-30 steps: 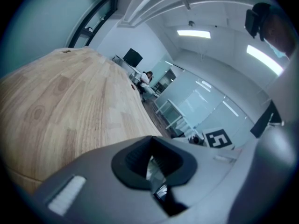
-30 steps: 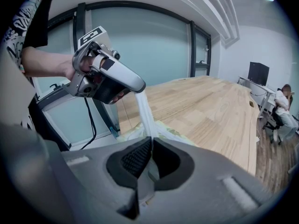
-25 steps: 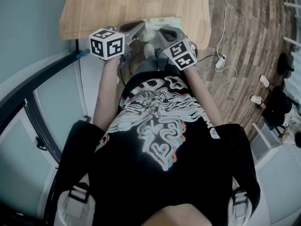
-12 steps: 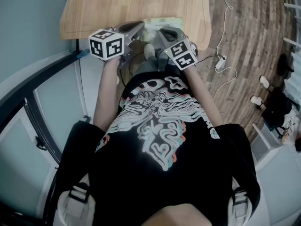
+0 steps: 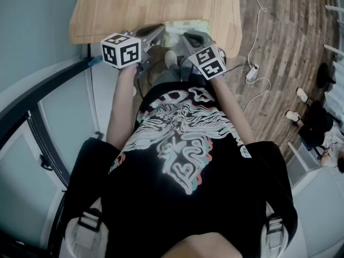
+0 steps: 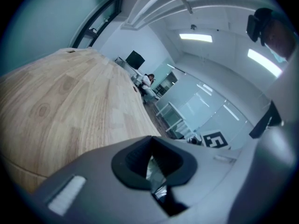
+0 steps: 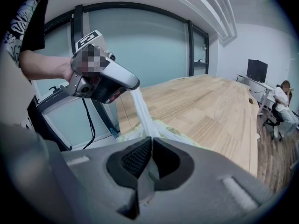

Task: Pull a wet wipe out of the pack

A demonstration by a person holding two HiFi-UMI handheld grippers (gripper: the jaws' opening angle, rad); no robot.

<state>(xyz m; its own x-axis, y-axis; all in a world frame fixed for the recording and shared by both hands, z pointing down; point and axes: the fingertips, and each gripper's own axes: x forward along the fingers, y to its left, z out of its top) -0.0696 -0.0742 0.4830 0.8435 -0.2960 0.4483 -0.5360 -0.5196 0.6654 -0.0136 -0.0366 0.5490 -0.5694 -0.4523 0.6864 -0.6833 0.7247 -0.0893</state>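
— Wet wipe [image 7: 142, 107]: where is it, and by what is it held?

— It is seen as a white strand drawn taut from the pack [image 7: 169, 129] up to the left gripper [image 7: 132, 84]. That gripper's jaws are pressed together on the wipe's upper end, and a pale crumpled strip is visible between them in the left gripper view. The lower end is not yet out of the pack.

— And the pack?

— It is laid at the near edge of the wooden table [image 5: 134, 4]. The right gripper [image 7: 152, 141] is closed as well, seemingly on the pack's near edge. By this, it is judged, the pack is kept down while the wipe is drawn upward.

— What is found around, and is anything in the way?

— A glass wall [image 7: 140, 41] is seen behind the left gripper, a cable [image 5: 251, 70] on the plank floor [image 5: 279, 36], and a seated person [image 7: 282, 101] far off by the table's end. Nothing but the wipe itself is stretched between the two grippers, which are held close together.
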